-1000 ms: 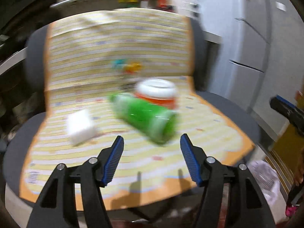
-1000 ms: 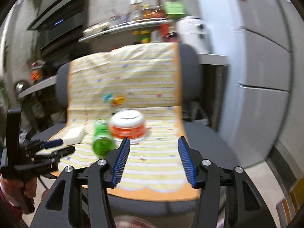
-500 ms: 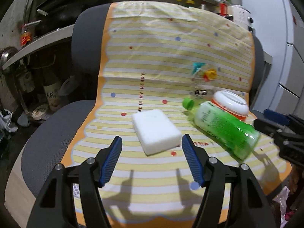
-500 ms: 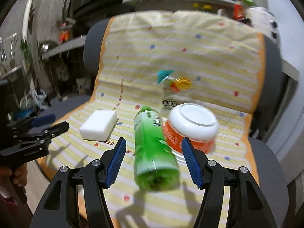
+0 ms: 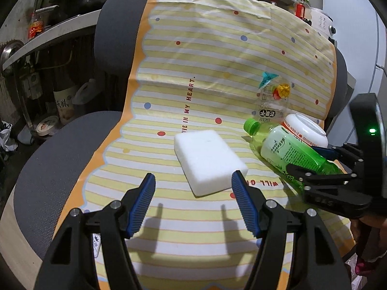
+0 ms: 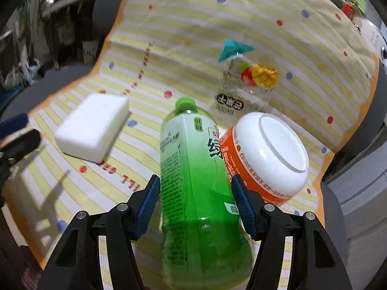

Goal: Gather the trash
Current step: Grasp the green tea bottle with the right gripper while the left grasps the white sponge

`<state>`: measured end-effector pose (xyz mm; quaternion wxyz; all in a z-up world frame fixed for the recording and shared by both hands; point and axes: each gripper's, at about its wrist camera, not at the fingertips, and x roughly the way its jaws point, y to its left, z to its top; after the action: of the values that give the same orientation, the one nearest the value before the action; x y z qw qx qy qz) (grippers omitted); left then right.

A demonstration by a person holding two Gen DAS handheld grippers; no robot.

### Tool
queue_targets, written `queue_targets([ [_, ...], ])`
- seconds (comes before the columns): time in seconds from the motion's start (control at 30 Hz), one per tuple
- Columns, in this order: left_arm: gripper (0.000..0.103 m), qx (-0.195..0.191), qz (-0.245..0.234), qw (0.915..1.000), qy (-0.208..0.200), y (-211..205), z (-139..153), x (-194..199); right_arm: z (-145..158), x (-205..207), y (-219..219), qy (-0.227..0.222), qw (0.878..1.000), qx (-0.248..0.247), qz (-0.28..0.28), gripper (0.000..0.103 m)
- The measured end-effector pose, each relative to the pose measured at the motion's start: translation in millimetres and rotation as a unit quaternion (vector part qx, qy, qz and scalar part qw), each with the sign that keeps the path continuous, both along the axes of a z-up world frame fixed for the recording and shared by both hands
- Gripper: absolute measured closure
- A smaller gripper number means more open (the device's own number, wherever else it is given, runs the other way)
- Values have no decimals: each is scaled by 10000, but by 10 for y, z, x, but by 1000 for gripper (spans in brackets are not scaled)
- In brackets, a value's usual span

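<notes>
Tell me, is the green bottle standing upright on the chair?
No, the green bottle lies on its side on the striped cloth, its cap pointing away from the open right gripper.

A chair [image 5: 60, 149] carries a cloth [image 5: 217, 48] draped over its seat and backrest. On the seat's middle lies a foam block [image 5: 209, 160]. Toward the seat's right edge a bottle [image 6: 193, 169] lies on its side, cap pointing to the backrest. An upturned bowl [image 6: 271, 154] touches the bottle's right side. Behind both, against the backrest, leans a wrapper [image 6: 241, 89].
</notes>
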<state>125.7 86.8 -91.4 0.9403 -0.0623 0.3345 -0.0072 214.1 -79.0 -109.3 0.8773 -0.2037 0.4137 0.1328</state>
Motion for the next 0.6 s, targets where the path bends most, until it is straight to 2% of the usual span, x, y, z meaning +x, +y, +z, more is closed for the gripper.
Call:
queue_targets([
  [0.17, 39, -11, -28, 10000, 36, -56, 22, -31, 35, -80, -13, -182, 9998, 7, -62, 47],
  [0.37, 36, -8, -80, 9999, 67, -153, 53, -26, 476, -449, -413, -318, 9895, 1396, -181, 48],
  [0.47, 31, -12, -122, 9999, 120, -257, 63, 62, 666, -675, -599, -631, 9844, 1621, -274, 48],
  [0.6, 29, 43, 49, 9994, 337, -374, 7, 303, 765, -873, -874, -954, 9779, 1773, -567, 48],
])
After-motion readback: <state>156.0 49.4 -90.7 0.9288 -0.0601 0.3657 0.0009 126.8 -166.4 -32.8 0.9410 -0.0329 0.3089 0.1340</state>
